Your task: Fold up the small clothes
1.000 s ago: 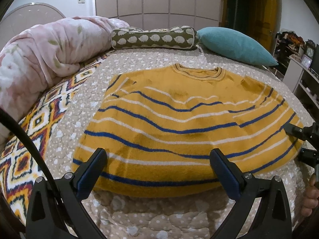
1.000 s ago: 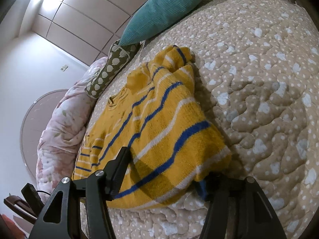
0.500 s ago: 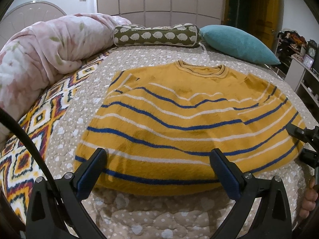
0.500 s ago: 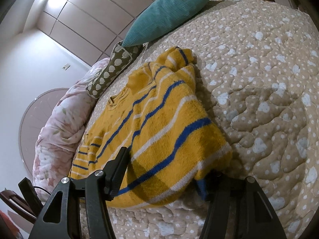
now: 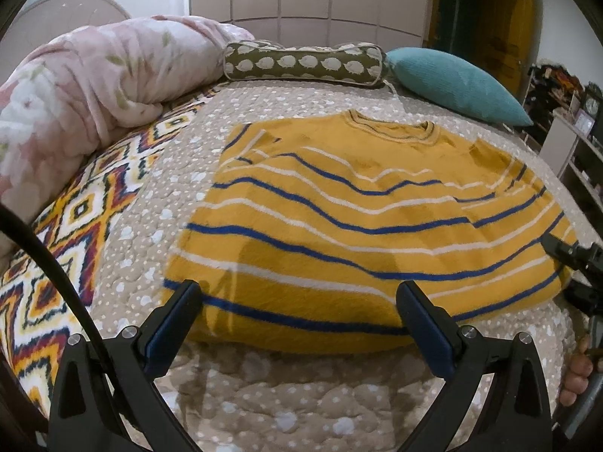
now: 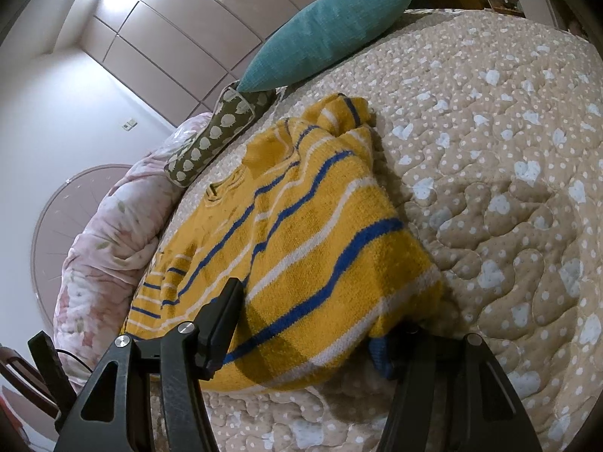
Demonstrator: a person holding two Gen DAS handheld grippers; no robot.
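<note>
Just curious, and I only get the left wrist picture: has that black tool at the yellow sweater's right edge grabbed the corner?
Observer: No, it hasn't clamped. The right wrist view shows the right gripper open, straddling the sweater corner.
Operator: Are both fingers on top?
Observer: No. One finger lies on the knit, and the other's blue pad peeks out from beneath the hem.
Operator: Is that corner lying flat?
Observer: No, it is raised off the quilt, draped over the lower finger.
</note>
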